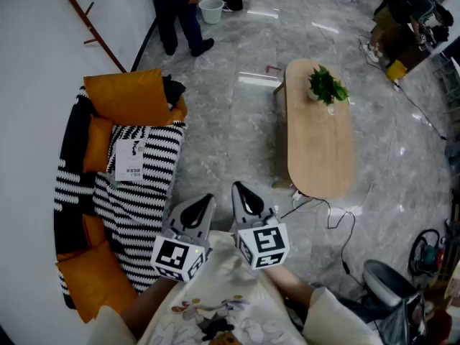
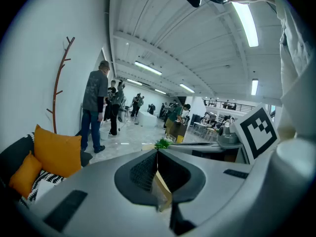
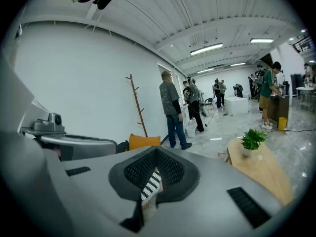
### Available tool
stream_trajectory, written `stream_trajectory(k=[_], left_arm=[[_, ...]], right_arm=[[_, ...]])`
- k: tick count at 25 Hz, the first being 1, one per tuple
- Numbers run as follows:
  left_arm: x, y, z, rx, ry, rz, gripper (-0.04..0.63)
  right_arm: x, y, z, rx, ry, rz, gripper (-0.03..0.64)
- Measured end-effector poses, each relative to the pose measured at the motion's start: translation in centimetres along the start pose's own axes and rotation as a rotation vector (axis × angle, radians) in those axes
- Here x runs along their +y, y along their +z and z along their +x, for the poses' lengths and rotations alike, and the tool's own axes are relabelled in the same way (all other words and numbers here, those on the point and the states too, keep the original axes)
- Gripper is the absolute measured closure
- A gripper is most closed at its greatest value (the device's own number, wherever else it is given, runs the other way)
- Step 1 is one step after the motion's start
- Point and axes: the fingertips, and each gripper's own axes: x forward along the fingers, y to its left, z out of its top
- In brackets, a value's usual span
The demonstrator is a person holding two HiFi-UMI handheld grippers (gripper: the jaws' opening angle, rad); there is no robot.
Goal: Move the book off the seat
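Book (image 1: 129, 160) lies flat on striped sofa seat (image 1: 147, 210)

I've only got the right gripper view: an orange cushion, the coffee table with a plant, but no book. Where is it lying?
Observer: In the head view the book lies flat on the striped sofa seat, up and left of both grippers.
Operator: Is the left gripper on it?
Observer: No. The left gripper is shut on nothing, well apart from the book, close beside the right gripper.
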Motion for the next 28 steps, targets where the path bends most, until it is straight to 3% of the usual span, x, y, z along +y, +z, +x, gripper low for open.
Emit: stream_trajectory(k=[19, 28], left_arm=[[3.5, -1.4, -5.0, 0.027, 0.012, -0.046, 0.586], [9.1, -1.4, -11.0, -0.025, 0.093, -0.126, 0.586]], right_arm=[[6.9, -0.8, 1.6, 0.012, 0.058, 0.027, 0.611], [13.3, -1.9, 3.6, 0.047, 0.104, 0.009, 0.611]])
